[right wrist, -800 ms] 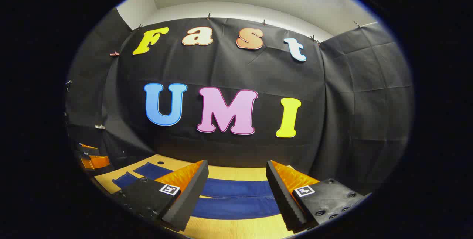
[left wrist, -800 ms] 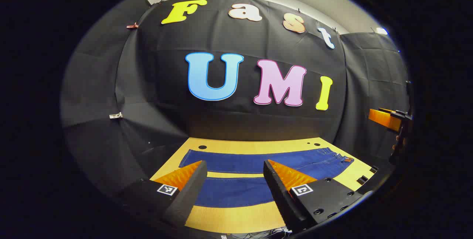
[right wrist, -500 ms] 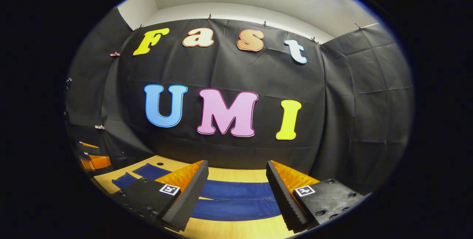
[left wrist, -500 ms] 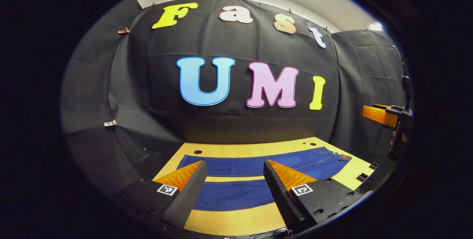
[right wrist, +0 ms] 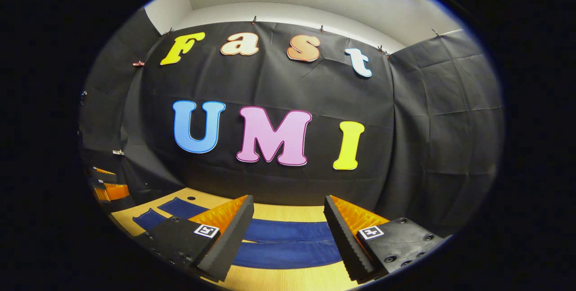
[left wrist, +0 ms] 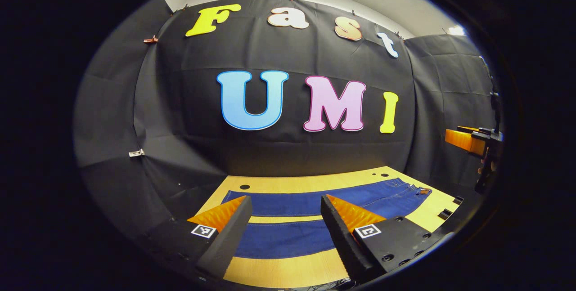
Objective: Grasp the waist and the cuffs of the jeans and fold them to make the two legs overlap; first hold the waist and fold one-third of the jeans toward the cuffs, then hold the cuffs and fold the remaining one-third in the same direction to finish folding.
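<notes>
Blue jeans (left wrist: 288, 203) lie flat on the wooden table (left wrist: 310, 183), both legs spread side by side with a strip of wood between them. Their waist (left wrist: 411, 190) is at the right in the left gripper view, the cuffs (left wrist: 227, 199) at the left. My left gripper (left wrist: 285, 203) hovers open above the legs, nothing between its fingers. In the right gripper view the jeans (right wrist: 288, 232) run across under my right gripper (right wrist: 288, 203), which is open and empty above them. The right gripper (left wrist: 472, 140) also appears at the far right of the left gripper view, held by a hand.
The table (right wrist: 288, 212) has small round holes (left wrist: 244, 187) near its back edge and slots (left wrist: 445, 213) at its right edge. Black cloth walls close in behind and on both sides. The left gripper (right wrist: 108, 190) sits at the far left of the right gripper view.
Both views shifted only slightly; the grippers drifted a little while staying open above the jeans. The jeans have not moved.
</notes>
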`<state>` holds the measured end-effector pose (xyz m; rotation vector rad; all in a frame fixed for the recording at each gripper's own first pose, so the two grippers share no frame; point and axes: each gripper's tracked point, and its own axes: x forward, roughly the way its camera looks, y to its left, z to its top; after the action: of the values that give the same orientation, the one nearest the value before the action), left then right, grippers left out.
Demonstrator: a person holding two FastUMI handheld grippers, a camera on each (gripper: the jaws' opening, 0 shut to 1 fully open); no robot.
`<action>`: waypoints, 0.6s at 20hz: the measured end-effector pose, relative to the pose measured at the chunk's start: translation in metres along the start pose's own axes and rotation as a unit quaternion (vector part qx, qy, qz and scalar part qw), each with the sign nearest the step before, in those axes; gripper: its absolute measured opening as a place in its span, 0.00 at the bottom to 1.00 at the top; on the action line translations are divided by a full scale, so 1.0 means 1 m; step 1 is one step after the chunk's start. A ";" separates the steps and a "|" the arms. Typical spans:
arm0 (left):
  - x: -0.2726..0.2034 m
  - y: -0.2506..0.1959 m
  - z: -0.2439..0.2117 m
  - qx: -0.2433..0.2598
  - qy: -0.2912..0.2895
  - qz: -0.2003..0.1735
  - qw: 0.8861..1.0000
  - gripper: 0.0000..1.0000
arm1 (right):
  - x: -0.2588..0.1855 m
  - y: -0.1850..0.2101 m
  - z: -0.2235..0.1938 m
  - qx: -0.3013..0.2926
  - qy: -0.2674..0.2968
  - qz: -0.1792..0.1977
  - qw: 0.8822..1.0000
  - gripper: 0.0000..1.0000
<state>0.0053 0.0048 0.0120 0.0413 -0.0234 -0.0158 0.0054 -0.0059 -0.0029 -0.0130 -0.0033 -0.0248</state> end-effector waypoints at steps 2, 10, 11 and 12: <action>0.000 0.003 -0.001 0.002 0.000 0.003 1.000 0.96 | 0.002 0.000 -0.001 0.004 0.001 -0.003 1.000 0.95; 0.016 0.025 -0.028 0.118 0.040 -0.039 0.991 0.97 | 0.006 -0.006 -0.016 -0.001 0.018 -0.016 1.000 0.95; 0.019 0.038 -0.038 0.154 0.052 -0.043 0.986 0.98 | 0.006 -0.008 -0.019 0.001 0.022 -0.018 1.000 0.95; 0.022 0.048 -0.051 0.184 0.067 -0.053 0.979 0.97 | 0.007 -0.010 -0.021 0.003 0.024 -0.024 0.999 0.95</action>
<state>0.0298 0.0550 -0.0360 0.4146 0.1122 -0.1145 0.0119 -0.0165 -0.0239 -0.0072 0.0447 -0.0740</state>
